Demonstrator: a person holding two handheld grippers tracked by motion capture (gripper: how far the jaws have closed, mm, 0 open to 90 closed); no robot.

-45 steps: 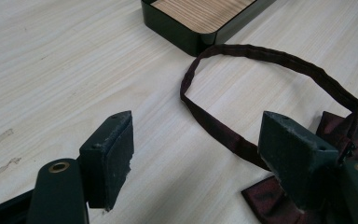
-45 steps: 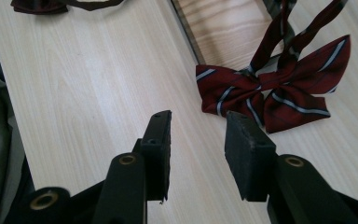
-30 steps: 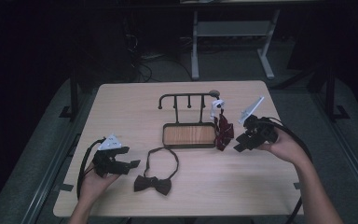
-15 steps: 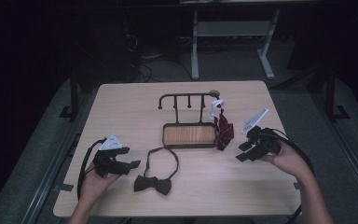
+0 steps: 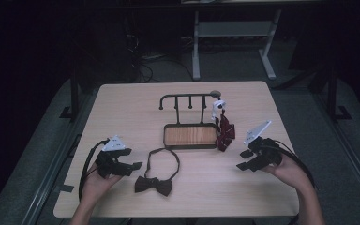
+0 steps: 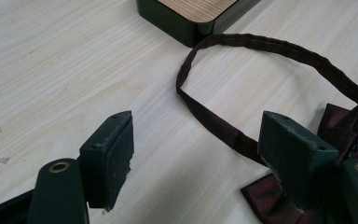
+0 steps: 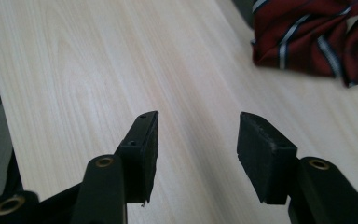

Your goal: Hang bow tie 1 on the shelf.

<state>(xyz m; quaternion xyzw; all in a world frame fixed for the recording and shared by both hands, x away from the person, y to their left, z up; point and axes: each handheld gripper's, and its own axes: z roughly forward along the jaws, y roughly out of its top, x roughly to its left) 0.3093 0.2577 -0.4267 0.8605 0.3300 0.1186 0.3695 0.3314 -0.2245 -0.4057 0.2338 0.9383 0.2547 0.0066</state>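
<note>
Dark room behind, pale wood table (image 5: 122, 112) in front holding a small hanger rack (image 5: 187, 99) on a wood-topped tray base (image 5: 190, 136).

Work in hand looks like hanging ties on that rack. A striped red tie (image 5: 224, 131) is already draping off the rack's right end, bunched against the base's right edge. The dark bow tie (image 5: 153, 184) is lying flat on the table in front of the base, bow nearest the person, strap looping away toward the base.

Left gripper (image 5: 132, 167) is sitting just left of the bow tie, jaws released and gaping, nothing between them. In the left gripper view the strap (image 6: 279, 46) is arcing ahead and to the right, and the bow (image 6: 340, 128) is lying behind the right-hand jaw, so the target is off-axis to that side.

Right gripper (image 5: 243, 159) is hanging low over bare table, well apart from the bow tie, jaws released and empty; they have just been opening. Striped tie (image 7: 317, 35) is showing ahead of it, upper right.

Judgement: left hand is nearer by far; a short shift toward the bow, closing across the strap, looks like the key move.
</note>
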